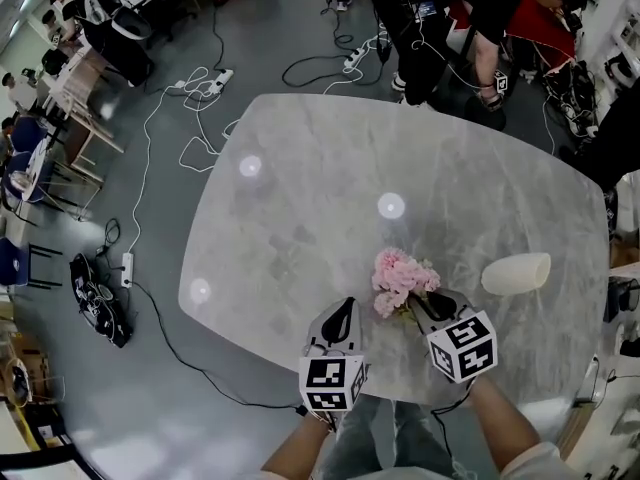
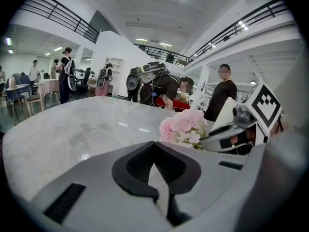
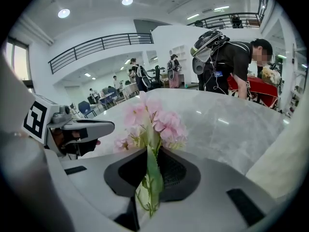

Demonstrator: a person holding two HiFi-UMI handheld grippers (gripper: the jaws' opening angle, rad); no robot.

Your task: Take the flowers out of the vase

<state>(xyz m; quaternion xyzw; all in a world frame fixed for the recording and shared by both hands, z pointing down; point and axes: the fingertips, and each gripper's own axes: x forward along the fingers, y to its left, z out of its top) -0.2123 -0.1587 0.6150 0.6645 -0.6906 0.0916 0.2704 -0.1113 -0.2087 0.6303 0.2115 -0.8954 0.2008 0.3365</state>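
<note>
Only in the head view: the whole grey marble table [image 1: 300,188], cables [image 1: 200,88] trailing over the floor, and a cream vase [image 1: 516,273] lying on its side near the table's right edge.
Only in the gripper views: people [image 2: 164,88] standing and bending beyond the far edge of the table, seen level rather than from above.
Flowers: a pink bunch [image 1: 400,276], out of the vase and apart from it, heads low over the tabletop between the two grippers.
Right gripper [image 1: 432,303]: jaws drawn nearly together, clamped on the green stems [image 3: 149,187]. Its own view shows this grip, while from above the gripper body covers the stems.
Left gripper [image 1: 347,306]: jaws closed, nothing between them, just left of the flowers without touching them.
</note>
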